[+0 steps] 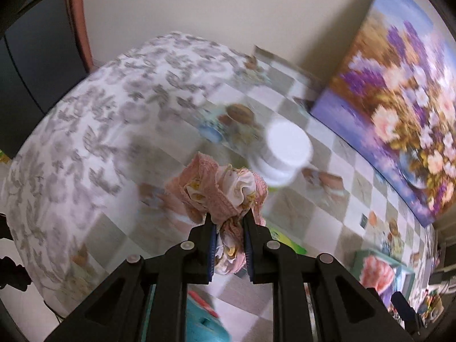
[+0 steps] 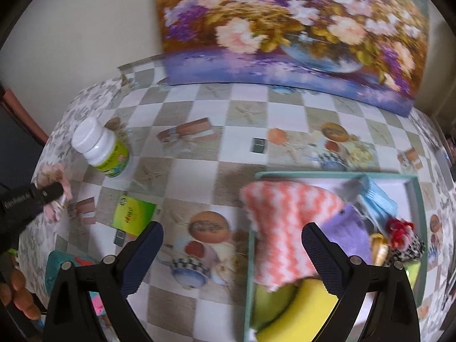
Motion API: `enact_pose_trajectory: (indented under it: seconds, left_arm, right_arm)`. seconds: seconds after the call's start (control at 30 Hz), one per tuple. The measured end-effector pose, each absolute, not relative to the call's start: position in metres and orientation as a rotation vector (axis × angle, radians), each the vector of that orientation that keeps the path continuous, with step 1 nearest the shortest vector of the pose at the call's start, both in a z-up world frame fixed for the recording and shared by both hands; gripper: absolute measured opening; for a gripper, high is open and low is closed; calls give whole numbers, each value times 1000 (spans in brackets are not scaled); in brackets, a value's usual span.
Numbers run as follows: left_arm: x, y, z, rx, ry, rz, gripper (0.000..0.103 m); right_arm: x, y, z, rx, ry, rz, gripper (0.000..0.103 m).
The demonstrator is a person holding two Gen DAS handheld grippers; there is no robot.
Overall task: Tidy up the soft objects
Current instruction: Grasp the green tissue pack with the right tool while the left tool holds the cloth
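The desk (image 2: pixel 228 119) is big and has a checked cloth with pictures on it. A large flower painting (image 2: pixel 290 25) leans on the wall at the back of it. If a hand swings wide, it could knock the painting over.

On the right side of the desk sits a green tray (image 2: pixel 419 199). It already holds soft things: an orange and white zigzag cloth (image 2: pixel 282 228), a purple cloth (image 2: pixel 347 233), a blue cloth (image 2: pixel 379 199) and a yellow sponge (image 2: pixel 302 307). The tray looks full, and the zigzag cloth hangs over its left rim. One more soft thing dropped on top could push it out onto the desk.

A white-capped bottle (image 2: pixel 99 148) stands on the left side of the desk. It is tall and thin, so a bump could tip it. From the left wrist view it looks close to the held thing, so a swing that way is the danger. A small green packet (image 2: pixel 132 213) lies flat near it.

The left hand-held gripper (image 1: pixel 228 245) is squeezed tight on a pink frilly scrunchie (image 1: pixel 219 188), which hangs in the air over the desk. Only a bit of it is pinched, so it might slip out on the way to the tray.

The right hand-held gripper (image 2: pixel 232 253) has its jaws wide apart and holds nothing. It hangs above the tray's left edge and could snag the zigzag cloth.
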State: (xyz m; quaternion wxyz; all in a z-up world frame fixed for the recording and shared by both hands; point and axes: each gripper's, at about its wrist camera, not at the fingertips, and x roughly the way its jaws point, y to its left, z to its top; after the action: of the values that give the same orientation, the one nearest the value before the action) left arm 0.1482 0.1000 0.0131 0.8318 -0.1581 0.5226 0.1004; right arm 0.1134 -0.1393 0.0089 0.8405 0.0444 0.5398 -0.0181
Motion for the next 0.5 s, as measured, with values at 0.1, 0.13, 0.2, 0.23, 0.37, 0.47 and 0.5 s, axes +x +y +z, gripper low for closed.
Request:
enact_pose_trajectory:
  seconds: [0.1, 0.13, 0.2, 0.23, 0.37, 0.47, 0.5]
  left_arm:
    - [150, 119, 16, -350, 1096, 245, 18]
    - [150, 124, 16, -354, 1094, 252, 18]
    - [151, 135, 16, -359, 1089, 275, 18]
    - [151, 141, 16, -361, 1086, 287, 18]
    - [152, 157, 14, -364, 1086, 321, 18]
    - [153, 166, 9, -366, 1096, 333, 18]
    - [154, 167, 7, -369, 1101, 335, 18]
  right_arm:
    - [120, -116, 6, 61, 1136, -2, 99]
    - [122, -108, 4, 52, 1136, 9, 99]
    - [125, -95, -1, 40, 1139, 32, 99]
    - [127, -88, -4, 37, 1143, 46, 99]
    - [134, -61, -19, 32, 1158, 98, 99]
    - [139, -42, -33, 12, 1178, 131, 99]
    - [141, -39, -36, 7, 1183, 137, 99]
